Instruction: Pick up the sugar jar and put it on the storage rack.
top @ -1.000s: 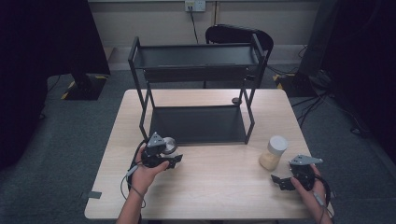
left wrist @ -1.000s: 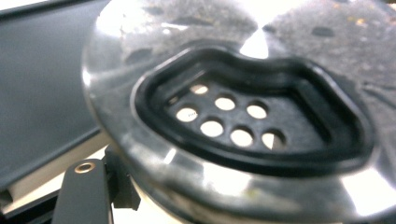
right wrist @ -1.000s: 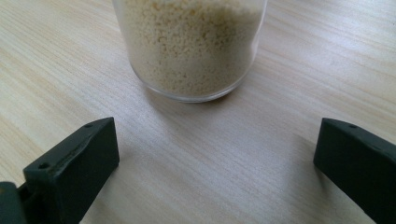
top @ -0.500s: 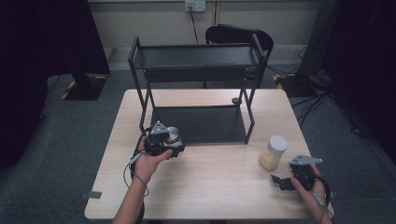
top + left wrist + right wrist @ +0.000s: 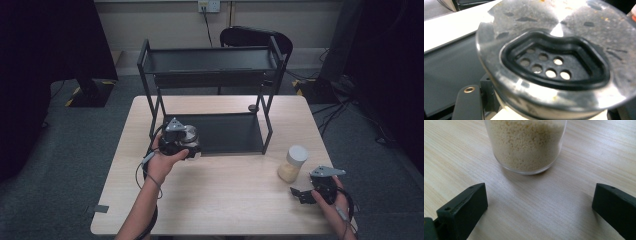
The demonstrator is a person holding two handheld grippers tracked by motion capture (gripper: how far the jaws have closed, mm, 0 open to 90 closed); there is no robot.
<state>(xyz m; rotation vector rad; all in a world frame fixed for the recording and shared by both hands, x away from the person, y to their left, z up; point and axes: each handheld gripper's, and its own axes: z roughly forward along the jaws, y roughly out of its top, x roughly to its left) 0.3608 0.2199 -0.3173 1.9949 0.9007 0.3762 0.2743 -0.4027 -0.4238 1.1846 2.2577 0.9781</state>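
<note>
At frame centre-left we see the left hand-held gripper clamped on what looks like a steel-lidded shaker jar; right hand-held gripper jaws apart, lower right.

High view sits above the near edge of the wooden table, looking forward and down, taking in the black two-tier rack and the floor around; left gripper view rides very close on a shaker jar's perforated metal lid, rack shelf behind; right gripper view looks low along the tabletop, close to the glass jar of pale grains; that jar also shows in the high view.
</note>
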